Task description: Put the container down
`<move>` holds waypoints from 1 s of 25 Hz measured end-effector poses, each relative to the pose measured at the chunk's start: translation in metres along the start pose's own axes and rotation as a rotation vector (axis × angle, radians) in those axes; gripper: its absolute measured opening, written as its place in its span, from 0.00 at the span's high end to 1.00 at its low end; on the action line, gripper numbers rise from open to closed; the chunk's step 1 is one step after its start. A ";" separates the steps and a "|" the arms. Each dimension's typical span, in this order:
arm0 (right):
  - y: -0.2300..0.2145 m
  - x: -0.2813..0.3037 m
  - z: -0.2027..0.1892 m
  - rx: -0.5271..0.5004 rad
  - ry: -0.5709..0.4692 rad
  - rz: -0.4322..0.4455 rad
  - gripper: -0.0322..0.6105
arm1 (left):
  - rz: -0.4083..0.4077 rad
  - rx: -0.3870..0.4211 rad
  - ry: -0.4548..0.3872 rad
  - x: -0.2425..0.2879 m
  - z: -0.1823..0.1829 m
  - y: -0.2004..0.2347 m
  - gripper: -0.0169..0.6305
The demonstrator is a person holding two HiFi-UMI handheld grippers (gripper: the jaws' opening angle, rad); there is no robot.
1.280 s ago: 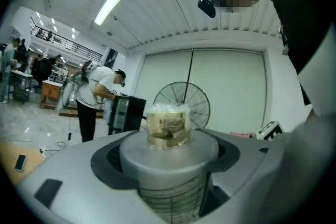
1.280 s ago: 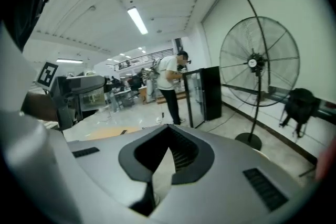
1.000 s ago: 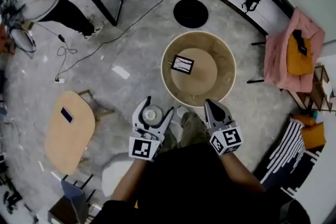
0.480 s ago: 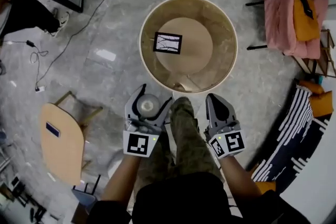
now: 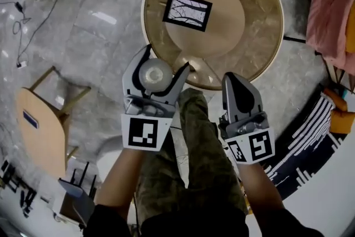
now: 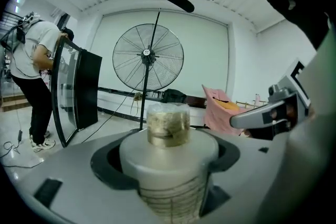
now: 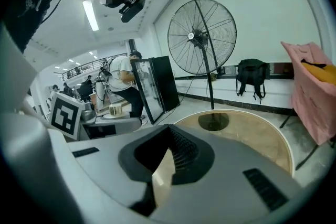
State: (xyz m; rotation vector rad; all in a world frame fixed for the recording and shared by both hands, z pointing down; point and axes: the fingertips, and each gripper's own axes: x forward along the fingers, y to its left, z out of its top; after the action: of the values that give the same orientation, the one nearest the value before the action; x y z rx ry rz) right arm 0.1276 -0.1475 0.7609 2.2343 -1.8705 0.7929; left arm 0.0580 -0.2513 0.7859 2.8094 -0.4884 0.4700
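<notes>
The container is a clear ribbed jar with a wide white lid and a small cap. My left gripper is shut on it and holds it upright at the near-left edge of the round wooden table. In the left gripper view the container fills the middle, between the jaws of the left gripper. My right gripper is shut and empty, just short of the table's near rim. The right gripper looks over the table top.
A dark-framed picture lies flat on the table's raised centre disc. A wooden chair stands at the left, pink cloth at the right. A standing fan and a person are beyond the table.
Both grippers have come forward to the table's near edge, and the table now looms larger in the head view. The left gripper still holds the container; the right stays shut.
</notes>
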 end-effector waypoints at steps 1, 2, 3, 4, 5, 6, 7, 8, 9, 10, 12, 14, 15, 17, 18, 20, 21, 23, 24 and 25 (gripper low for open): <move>-0.009 0.012 -0.012 -0.004 0.004 0.010 0.92 | 0.014 0.000 0.007 0.014 -0.018 0.004 0.43; -0.016 0.021 -0.021 -0.009 0.011 0.020 0.92 | 0.023 -0.003 0.012 0.026 -0.033 0.007 0.43; -0.022 0.028 -0.028 -0.014 0.018 0.027 0.92 | 0.029 -0.004 0.015 0.035 -0.044 0.009 0.43; -0.028 0.033 -0.032 -0.017 0.025 0.031 0.92 | 0.031 -0.001 0.019 0.043 -0.054 0.009 0.43; -0.034 0.037 -0.036 -0.016 0.030 0.031 0.92 | 0.031 0.005 0.025 0.050 -0.062 0.010 0.43; -0.039 0.041 -0.040 -0.010 0.036 0.030 0.92 | 0.031 0.010 0.029 0.057 -0.069 0.010 0.43; -0.044 0.045 -0.044 -0.004 0.044 0.029 0.92 | 0.031 0.013 0.030 0.064 -0.076 0.010 0.43; -0.049 0.049 -0.048 0.002 0.056 0.032 0.92 | 0.033 0.013 0.031 0.070 -0.082 0.011 0.43; -0.052 0.053 -0.052 0.003 0.068 0.039 0.92 | 0.038 0.011 0.035 0.075 -0.088 0.012 0.43; -0.054 0.056 -0.055 0.002 0.077 0.051 0.92 | 0.045 0.010 0.040 0.081 -0.095 0.014 0.43; -0.056 0.061 -0.058 -0.005 0.083 0.083 0.92 | 0.056 0.011 0.048 0.093 -0.106 0.017 0.43; -0.058 0.064 -0.060 -0.006 0.079 0.110 0.92 | 0.068 0.010 0.042 0.104 -0.115 0.020 0.43; -0.059 0.064 -0.061 -0.004 0.081 0.121 0.92 | 0.079 0.010 0.034 0.108 -0.118 0.021 0.43; -0.062 0.066 -0.065 0.006 0.093 0.135 0.92 | 0.104 0.018 0.027 0.116 -0.127 0.024 0.43; -0.064 0.066 -0.068 0.011 0.098 0.137 0.92 | 0.111 0.023 0.030 0.120 -0.132 0.025 0.43; -0.065 0.068 -0.073 0.007 0.107 0.141 0.92 | 0.105 0.037 0.036 0.128 -0.139 0.025 0.43; -0.066 0.068 -0.076 -0.002 0.112 0.143 0.92 | 0.098 0.046 0.038 0.132 -0.142 0.024 0.43; -0.067 0.070 -0.083 -0.010 0.126 0.149 0.92 | 0.087 0.059 0.048 0.137 -0.149 0.021 0.43; -0.068 0.070 -0.086 -0.008 0.132 0.152 0.92 | 0.085 0.060 0.055 0.139 -0.153 0.020 0.43; -0.068 0.071 -0.087 -0.002 0.135 0.157 0.92 | 0.084 0.059 0.060 0.141 -0.157 0.019 0.43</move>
State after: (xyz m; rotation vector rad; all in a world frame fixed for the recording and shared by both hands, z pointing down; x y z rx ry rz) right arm 0.1717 -0.1586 0.8845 1.9962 -1.9984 0.9399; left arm 0.1347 -0.2626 0.9829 2.8298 -0.5906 0.5927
